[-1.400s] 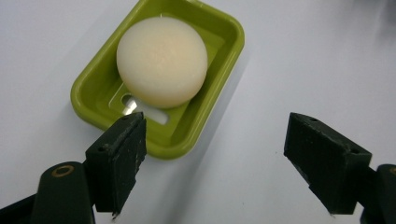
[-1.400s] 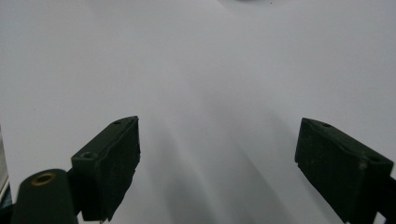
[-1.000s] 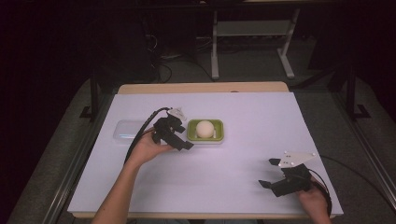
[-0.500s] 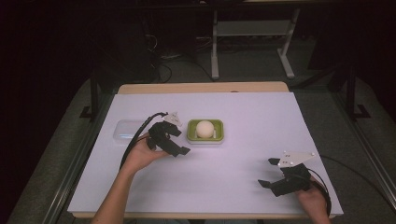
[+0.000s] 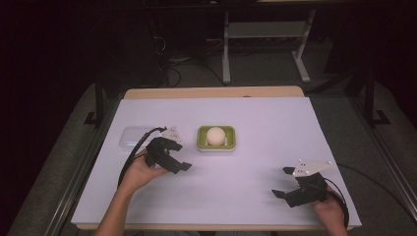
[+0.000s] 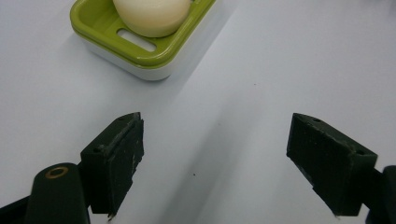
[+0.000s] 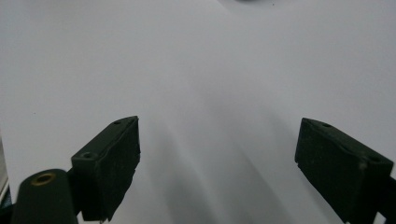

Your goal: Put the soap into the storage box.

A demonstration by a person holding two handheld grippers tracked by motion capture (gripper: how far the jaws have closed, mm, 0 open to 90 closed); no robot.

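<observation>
We take this for a lab or test room rather than a home. The table [image 5: 295, 123] is covered by a plain white sheet with a bare wooden edge at the far side, standing on grey carpet [image 5: 64, 162]. Behind it we see a white metal stand [image 5: 265, 39] and loose cables [image 5: 172, 61] in a dark, unlit background.

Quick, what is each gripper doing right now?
Left gripper: open, holding nothing, near the green soap dish.
Right gripper: open, holding nothing.
</observation>
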